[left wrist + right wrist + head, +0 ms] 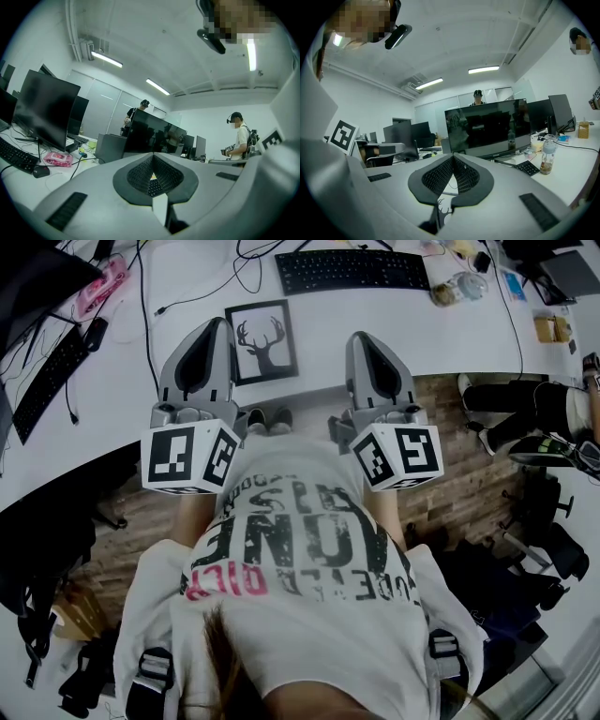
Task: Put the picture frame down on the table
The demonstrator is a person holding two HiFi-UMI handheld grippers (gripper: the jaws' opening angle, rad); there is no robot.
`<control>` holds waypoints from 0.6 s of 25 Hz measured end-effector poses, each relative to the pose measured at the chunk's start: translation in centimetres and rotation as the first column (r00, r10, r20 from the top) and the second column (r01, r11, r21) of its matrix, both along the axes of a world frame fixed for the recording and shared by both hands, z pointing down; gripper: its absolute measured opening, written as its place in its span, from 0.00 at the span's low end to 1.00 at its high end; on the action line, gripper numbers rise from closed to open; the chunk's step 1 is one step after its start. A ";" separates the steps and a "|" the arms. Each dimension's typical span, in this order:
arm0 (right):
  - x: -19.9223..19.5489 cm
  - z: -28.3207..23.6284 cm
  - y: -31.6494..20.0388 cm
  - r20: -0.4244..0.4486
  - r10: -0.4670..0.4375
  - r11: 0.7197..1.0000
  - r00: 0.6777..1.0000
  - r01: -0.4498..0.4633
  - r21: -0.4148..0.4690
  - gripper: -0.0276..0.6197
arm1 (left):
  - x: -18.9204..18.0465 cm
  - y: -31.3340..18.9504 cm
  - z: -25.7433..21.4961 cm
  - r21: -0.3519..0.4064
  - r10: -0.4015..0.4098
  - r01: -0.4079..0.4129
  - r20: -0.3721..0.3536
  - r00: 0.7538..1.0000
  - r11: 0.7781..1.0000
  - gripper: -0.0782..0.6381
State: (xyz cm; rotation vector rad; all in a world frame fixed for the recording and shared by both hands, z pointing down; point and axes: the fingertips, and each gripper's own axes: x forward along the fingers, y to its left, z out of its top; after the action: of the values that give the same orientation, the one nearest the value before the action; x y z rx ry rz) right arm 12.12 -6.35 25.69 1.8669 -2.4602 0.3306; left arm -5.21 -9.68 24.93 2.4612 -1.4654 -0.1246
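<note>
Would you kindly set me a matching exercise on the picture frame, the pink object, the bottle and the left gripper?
Things:
1 picture frame
2 pink object
3 bottle
4 left gripper

Places or states:
A beside the right end of a keyboard
B jaws shut, just left of the frame
C flat on the table, deer print up
D far left, among cables

Pairs: 1-C, 2-D, 3-A, 4-B.

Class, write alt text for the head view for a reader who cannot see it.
A picture frame with a deer silhouette lies flat on a white table between the left hand-held gripper and right hand-held gripper, both shut; a keyboard lies beyond.
</note>
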 end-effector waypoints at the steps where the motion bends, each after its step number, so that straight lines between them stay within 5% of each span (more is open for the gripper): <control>1: 0.0 0.0 0.0 -0.001 0.001 1.000 1.000 -0.001 -0.003 0.04 | 0.0 0.0 0.0 -0.001 0.000 0.000 0.000 1.000 1.000 0.11; 15: -0.5 0.4 0.1 -0.002 -0.003 1.000 1.000 0.003 -0.015 0.04 | -0.3 0.2 0.3 -0.009 0.004 -0.004 -0.003 1.000 1.000 0.11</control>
State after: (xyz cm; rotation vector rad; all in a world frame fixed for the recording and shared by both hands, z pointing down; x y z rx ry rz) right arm 11.60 -6.28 26.12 1.8566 -2.4518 0.3461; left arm -5.55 -9.45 25.25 2.4557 -1.4568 -0.1215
